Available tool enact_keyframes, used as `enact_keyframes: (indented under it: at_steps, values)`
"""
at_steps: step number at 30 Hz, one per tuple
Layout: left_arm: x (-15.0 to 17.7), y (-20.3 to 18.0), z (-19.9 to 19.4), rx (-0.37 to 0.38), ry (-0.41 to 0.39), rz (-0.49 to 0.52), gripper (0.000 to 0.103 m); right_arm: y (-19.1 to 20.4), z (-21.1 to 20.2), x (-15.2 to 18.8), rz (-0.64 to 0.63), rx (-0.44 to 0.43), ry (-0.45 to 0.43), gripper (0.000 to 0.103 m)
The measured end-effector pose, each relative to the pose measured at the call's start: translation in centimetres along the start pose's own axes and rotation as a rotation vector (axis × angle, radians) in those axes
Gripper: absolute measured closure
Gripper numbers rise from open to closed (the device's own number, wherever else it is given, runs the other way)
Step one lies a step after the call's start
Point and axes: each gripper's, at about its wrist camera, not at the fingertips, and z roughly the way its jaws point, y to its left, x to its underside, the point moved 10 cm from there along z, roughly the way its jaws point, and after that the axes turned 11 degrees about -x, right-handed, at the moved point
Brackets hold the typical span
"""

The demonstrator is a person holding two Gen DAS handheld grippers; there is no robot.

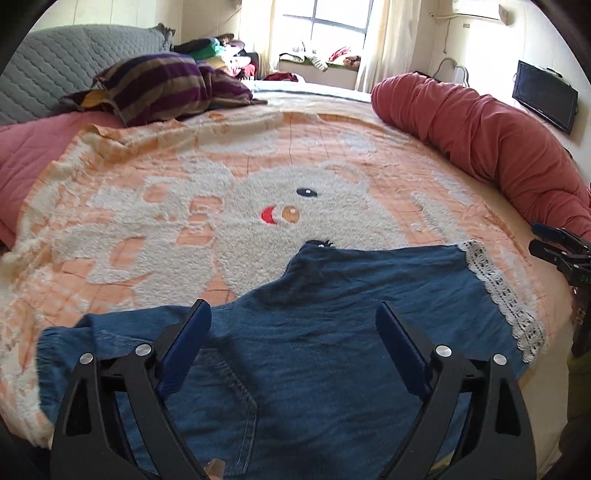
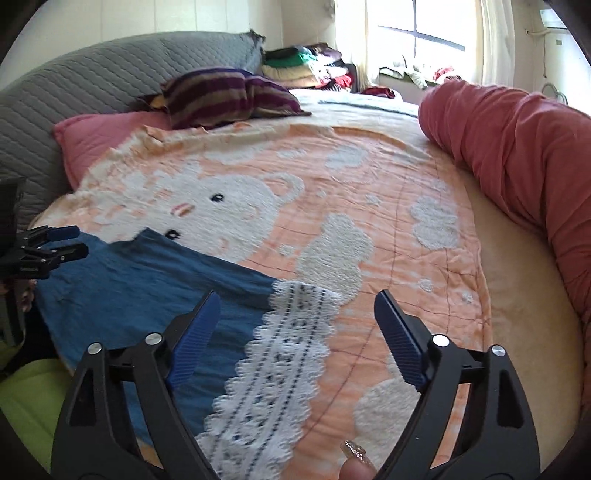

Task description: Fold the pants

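Below and just ahead of the left gripper (image 1: pixel 293 314), a pair of blue denim pants (image 1: pixel 332 306) lies flat on a bed, one layer doubled over another. Its blue-padded jaws stand wide apart, with nothing between them, over the seat area where a back pocket's stitching shows. The right gripper (image 2: pixel 297 304) is likewise spread wide and empty, hovering above the white lace trim (image 2: pixel 280 362) at the hem end of the pants. A fingertip with a glittery nail (image 2: pixel 354 452) shows under that gripper.

Judging by how the cloth lies, one fold appears laid down and let go; neither tool holds fabric. The next move likely calls for gripping an edge again, perhaps the lace hem or the waist end, and carrying it across for another fold, keeping the layers aligned.

Beyond both grippers stretches an orange and white fleecy blanket (image 1: pixel 184 177) with a bear design. Farther off sit a striped purple pillow (image 1: pixel 162 85), a grey quilted headboard (image 1: pixel 48 74), a rolled red duvet (image 1: pixel 498 140) to the right, and a bright window (image 1: pixel 340 22).
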Motion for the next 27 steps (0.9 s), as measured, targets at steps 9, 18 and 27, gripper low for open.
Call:
enact_keyframes:
  at_steps: [9, 18, 27]
  values:
    - [1.6, 1.3, -2.5, -0.017, 0.005, -0.010, 0.009, 3.8, -1.8, 1.1, -0.058, -0.014, -0.005, 0.016]
    - [6.2, 3.3, -1.7, -0.069, 0.105, -0.017, 0.009, 7.6, 0.0, 4.4, -0.074, -0.071, 0.076, 0.015]
    - [3.6, 6.9, 1.2, -0.161, 0.102, -0.046, 0.009, 10.1, 2.9, 5.5, -0.093, -0.109, 0.144, 0.015]
